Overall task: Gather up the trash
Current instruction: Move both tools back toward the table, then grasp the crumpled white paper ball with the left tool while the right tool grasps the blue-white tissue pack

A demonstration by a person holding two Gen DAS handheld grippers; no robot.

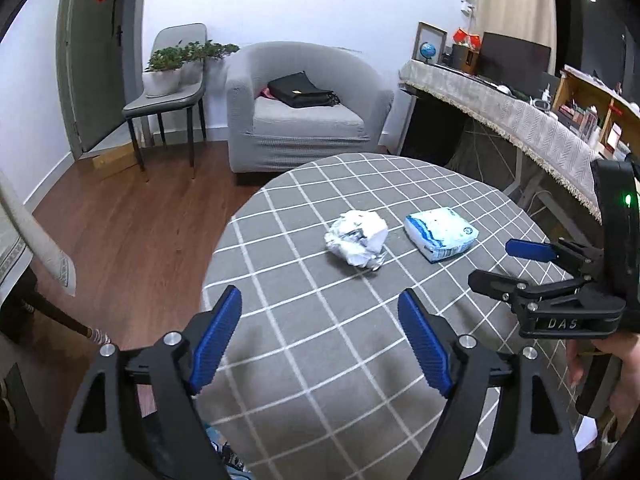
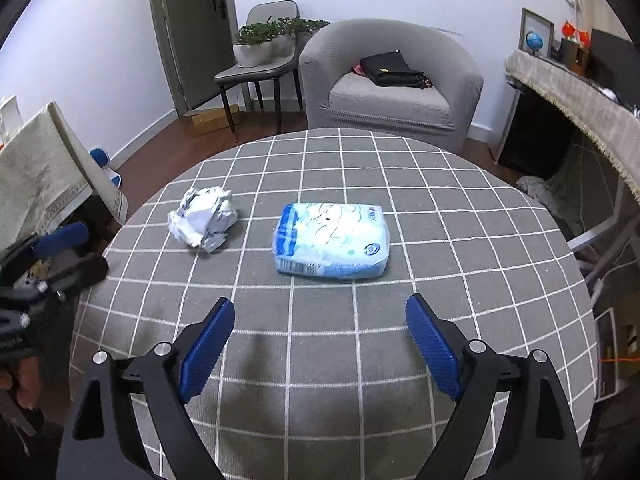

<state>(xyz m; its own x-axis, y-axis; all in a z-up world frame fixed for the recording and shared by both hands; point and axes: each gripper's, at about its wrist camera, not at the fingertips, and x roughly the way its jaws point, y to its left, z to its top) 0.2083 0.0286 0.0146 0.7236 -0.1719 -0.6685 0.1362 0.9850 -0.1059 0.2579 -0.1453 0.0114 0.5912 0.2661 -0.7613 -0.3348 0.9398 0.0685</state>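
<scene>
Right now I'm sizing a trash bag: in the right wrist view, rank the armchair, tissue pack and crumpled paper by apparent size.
1. Armchair
2. Tissue pack
3. Crumpled paper
The armchair is farther away, so it is truly larger still.

One crumpled paper wad [image 2: 203,222] and one blue tissue pack [image 2: 332,240] on one checked table [image 2: 460,208], ahead of the jaws; beyond, one armchair [image 2: 390,80], one black bag [image 2: 392,69], one side chair [image 2: 260,64]

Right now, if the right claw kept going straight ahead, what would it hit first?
Probably the blue-and-white tissue pack: it lies dead ahead of the open right claw, though the checked tablecloth might come first.
</scene>
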